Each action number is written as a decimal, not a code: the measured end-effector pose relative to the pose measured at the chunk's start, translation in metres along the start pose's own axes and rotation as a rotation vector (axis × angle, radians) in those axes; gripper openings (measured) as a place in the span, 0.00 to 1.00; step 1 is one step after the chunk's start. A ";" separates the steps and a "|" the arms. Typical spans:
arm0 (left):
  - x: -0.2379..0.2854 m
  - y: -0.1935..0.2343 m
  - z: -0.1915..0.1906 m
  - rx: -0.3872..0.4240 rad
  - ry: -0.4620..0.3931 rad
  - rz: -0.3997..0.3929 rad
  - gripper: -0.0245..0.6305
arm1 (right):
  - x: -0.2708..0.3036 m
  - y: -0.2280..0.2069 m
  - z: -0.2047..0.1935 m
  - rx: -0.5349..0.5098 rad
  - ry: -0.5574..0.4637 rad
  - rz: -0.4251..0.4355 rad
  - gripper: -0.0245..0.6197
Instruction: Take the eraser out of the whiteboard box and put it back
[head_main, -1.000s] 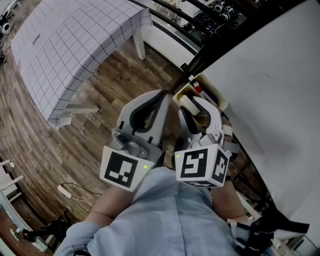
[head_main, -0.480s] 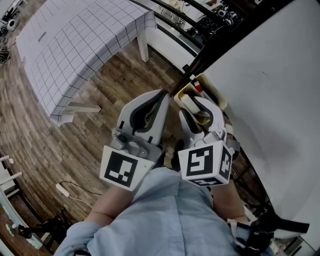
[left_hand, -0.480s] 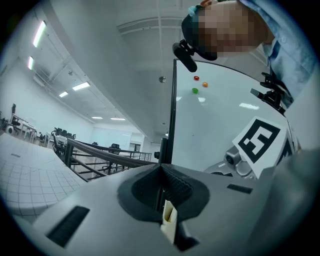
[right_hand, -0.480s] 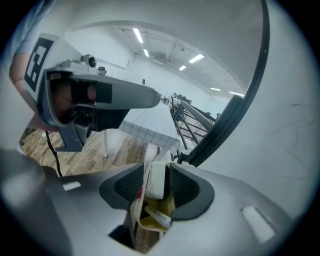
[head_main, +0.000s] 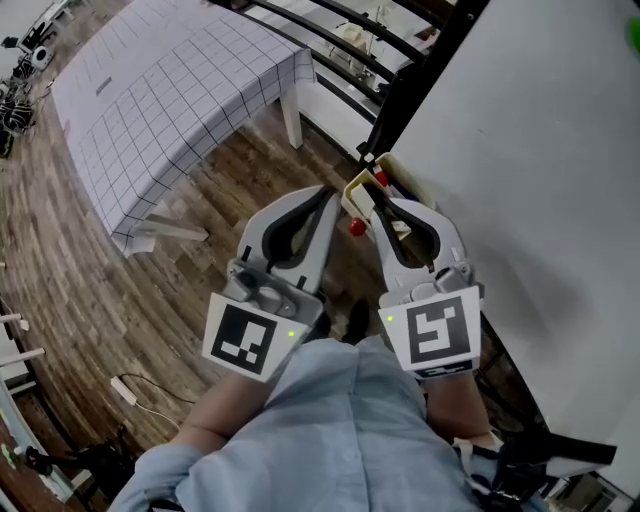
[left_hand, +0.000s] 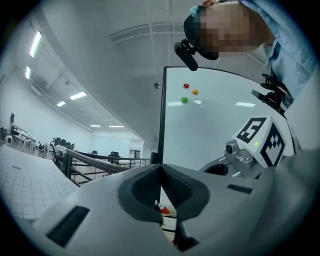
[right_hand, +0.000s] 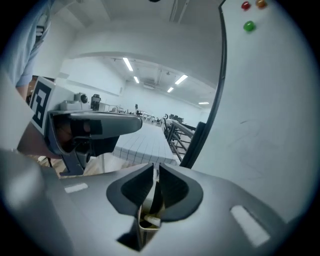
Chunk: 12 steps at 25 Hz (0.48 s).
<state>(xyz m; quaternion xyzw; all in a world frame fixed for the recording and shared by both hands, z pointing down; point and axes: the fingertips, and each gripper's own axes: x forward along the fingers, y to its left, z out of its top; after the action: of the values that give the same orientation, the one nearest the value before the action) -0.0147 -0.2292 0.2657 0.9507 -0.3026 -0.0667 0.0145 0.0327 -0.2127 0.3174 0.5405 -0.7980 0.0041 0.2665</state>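
Right gripper view: catching the eraser (right_hand: 152, 220) as a small white piece lying inside the box (head_main: 357, 186), directly under the right gripper (right_hand: 155, 167). Having just been closing that gripper's jaws: pads almost together, only a thin slit btwn them, pale background showing thru it, nothing pinched. Hovering over the box, not touching the eraser.

Head view: showing the box as a yellowish tray at the edge of the whiteboard (head_main: 520, 150), right by its black frame (head_main: 420, 70), w/ a red cap (head_main: 380, 178) poking out. Reaching w/ the right gripper's tips just over the box rim. Hanging the left gripper (left_hand: 161, 169) just beside the right one, on the floor side of the box, apart from it.

Left gripper view: showing its jaws pressed together, tips touching, empty.

Carrying a marker cube (head_main: 247, 336) on each gripper, close to a light-blue shirt (head_main: 330, 430).

Further out: seeing 3 magnets (left_hand: 186, 86), red, orange and green, stuck high on the whiteboard; a table (head_main: 170, 90) w/ a checked cloth standing on the wood floor (head_main: 120, 290) well left of the box; a dark railing (head_main: 350, 40) running behind the table.
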 end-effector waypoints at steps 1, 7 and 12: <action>-0.001 -0.004 0.004 0.009 -0.007 0.000 0.04 | -0.006 -0.003 0.006 0.014 -0.036 -0.004 0.08; -0.004 -0.030 0.027 0.066 -0.031 -0.001 0.04 | -0.049 -0.019 0.033 0.103 -0.218 -0.032 0.04; -0.007 -0.050 0.041 0.110 -0.053 0.000 0.04 | -0.076 -0.030 0.044 0.139 -0.306 -0.038 0.04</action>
<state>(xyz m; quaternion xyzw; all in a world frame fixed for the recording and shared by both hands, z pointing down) 0.0029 -0.1840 0.2222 0.9479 -0.3060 -0.0752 -0.0459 0.0611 -0.1730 0.2387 0.5667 -0.8168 -0.0281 0.1039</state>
